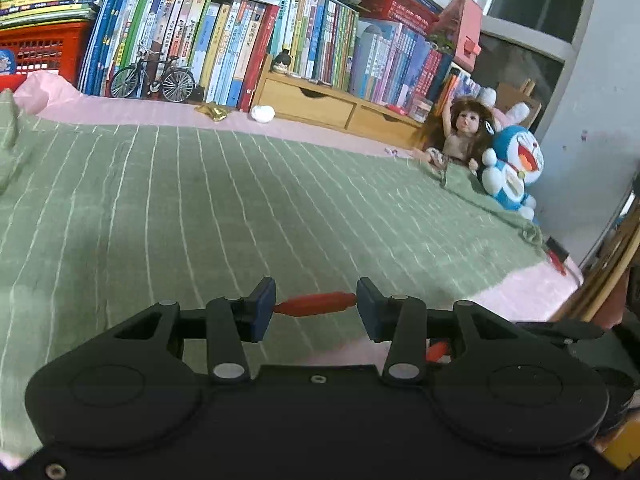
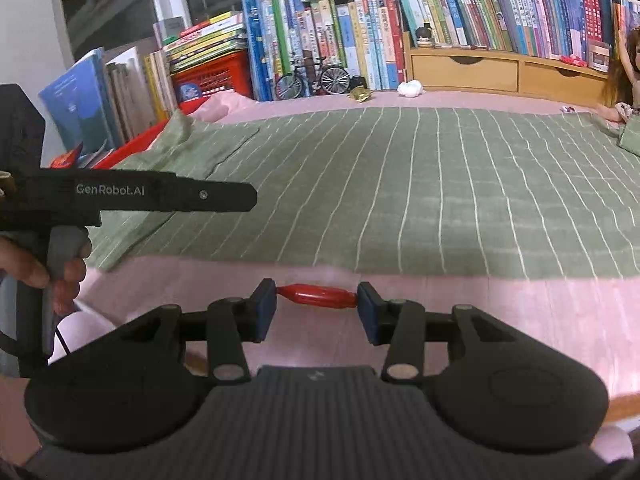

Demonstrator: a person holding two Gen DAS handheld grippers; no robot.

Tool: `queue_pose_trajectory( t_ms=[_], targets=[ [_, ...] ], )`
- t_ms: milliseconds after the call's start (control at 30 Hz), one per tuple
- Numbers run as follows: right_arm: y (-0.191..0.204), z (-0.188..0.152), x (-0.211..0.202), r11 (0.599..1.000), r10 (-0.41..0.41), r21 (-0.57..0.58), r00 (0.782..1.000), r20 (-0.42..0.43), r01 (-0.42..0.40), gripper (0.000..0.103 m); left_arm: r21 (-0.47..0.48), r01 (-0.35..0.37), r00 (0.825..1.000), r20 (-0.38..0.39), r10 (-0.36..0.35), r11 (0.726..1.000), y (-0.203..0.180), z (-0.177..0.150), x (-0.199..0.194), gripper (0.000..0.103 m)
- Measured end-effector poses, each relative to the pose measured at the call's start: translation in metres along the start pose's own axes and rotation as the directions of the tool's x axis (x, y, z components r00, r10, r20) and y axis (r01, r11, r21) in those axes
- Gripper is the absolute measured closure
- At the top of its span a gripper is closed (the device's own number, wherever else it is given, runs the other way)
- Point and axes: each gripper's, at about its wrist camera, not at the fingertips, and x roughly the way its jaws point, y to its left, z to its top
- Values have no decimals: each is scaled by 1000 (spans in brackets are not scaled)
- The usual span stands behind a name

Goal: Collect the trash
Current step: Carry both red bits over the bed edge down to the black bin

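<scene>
While both tools carry red bits, the bed ahead still holds trash. Left tool (image 1: 316, 307) is clamped endwise on a red piece (image 1: 316, 304); right tool (image 2: 317, 297) likewise pinches a red wrapper (image 2: 318, 296), pads pressing at both ends. Gold wrapper (image 1: 214, 111) and white wad (image 1: 263, 114) lie on the pink sheet (image 1: 160, 110) by the books (image 1: 224, 48), well apart from either tool; a small scrap (image 1: 391, 152) sits near the doll (image 1: 460, 132). Step, as judged: transit with loads held. No bin visible. Next move likely needs a drop-off first, since neither tool can take more.
</scene>
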Motion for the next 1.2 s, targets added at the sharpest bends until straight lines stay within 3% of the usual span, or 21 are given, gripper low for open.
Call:
queue_pose_trajectory(
  t_ms=[200,633,800,1033,1200],
  targets=[
    [9,-21,-27,999,43,8,999,9,-43,54,52,46,999,9,-46,998,-25,-27,-37,61],
    [21,-59,-51,998,64,15,997,-30,-63,54,97,81,995,-71,-74,992,-56,-92,-82,61],
    [19,-79,-48,999,38,33,996,-86,-35,54,84,48,991,-127,-37,995,-49,-117,-79,61],
    [18,-101,-46,996,30,84,989,-146,-17,54,58,-29,972,-233,42,998,-31,-157,-57,61],
    [22,-116,-46,993,22,114,984,-175,-2,54,12,-35,957,-287,37,999,-19,-177,-43,61]
  ],
)
